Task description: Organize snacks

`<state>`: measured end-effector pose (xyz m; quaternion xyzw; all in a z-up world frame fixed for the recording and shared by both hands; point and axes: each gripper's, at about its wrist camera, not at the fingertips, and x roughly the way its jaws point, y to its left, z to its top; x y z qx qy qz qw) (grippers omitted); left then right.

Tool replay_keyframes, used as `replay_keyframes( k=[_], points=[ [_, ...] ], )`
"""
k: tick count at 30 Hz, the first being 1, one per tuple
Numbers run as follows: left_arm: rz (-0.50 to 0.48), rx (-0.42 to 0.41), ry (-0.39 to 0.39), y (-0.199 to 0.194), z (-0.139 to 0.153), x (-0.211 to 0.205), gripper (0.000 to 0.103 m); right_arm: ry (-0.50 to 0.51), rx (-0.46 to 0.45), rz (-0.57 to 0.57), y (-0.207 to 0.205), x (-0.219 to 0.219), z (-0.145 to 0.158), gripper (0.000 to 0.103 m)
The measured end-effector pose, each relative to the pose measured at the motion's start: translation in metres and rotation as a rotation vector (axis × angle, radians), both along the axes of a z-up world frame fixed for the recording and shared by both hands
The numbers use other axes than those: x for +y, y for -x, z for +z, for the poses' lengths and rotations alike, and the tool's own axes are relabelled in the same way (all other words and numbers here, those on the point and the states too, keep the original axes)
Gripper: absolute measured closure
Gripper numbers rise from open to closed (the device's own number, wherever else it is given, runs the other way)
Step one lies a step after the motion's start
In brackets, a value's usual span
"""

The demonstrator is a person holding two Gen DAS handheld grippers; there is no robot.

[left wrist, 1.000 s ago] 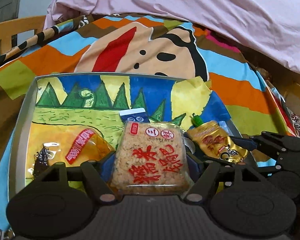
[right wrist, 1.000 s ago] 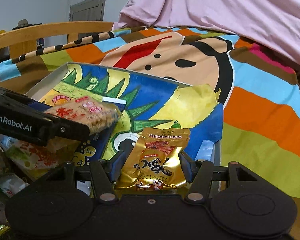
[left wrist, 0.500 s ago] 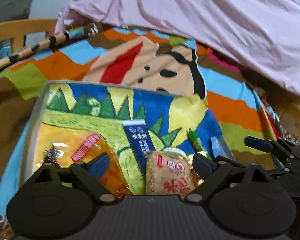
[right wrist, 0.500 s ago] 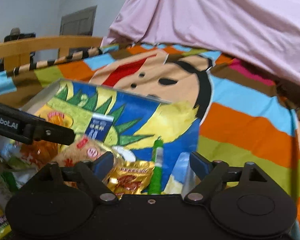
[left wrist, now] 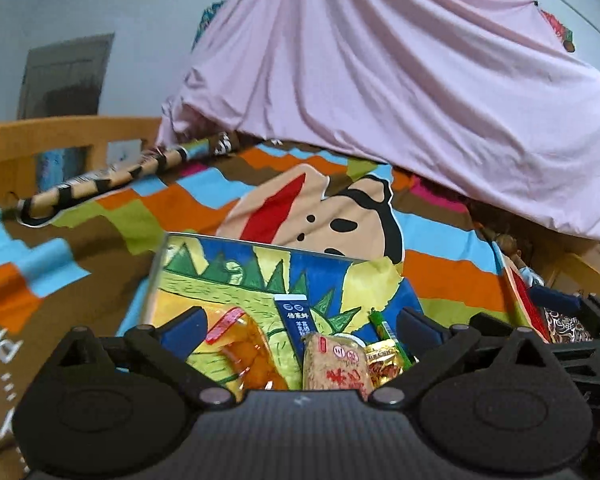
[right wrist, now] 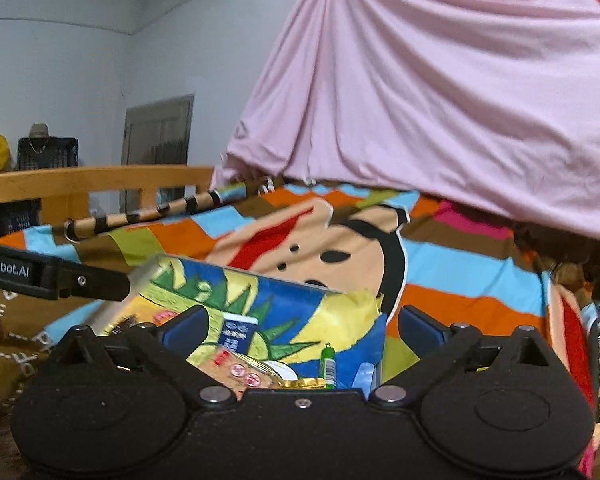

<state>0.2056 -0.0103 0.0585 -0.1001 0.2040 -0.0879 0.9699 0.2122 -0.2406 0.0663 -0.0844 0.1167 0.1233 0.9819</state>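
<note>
Snacks are lying in a painted box (left wrist: 156,276) on a striped blanket (left wrist: 452,268), pink sheet (left wrist: 380,80) hanging behind. Both the left gripper (left wrist: 300,330) and right gripper (right wrist: 300,326) are opening wide, gripping nothing. A rice-cracker pack (left wrist: 338,372) is sitting beside a gold packet (left wrist: 384,362); a green stick (right wrist: 328,364) is pointing its long axis away from the cameras.

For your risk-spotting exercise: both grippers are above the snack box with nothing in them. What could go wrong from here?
1. The rice cracker pack and gold packet lie crowded at the near edge of the box; they could slide out.
2. The box sits on a soft striped blanket, so a nudge might tip it.
3. The left gripper and right gripper, jaws opening, are close together and could collide.
</note>
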Motion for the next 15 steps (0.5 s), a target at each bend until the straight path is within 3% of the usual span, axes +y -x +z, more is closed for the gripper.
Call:
replay_keyframes(
  k=[15],
  points=[
    [0.017,0.000,-0.030,0.103,-0.005,0.021,0.000,-0.028,-0.022,-0.061,0.106,-0.007,0.007,0.001]
  ],
)
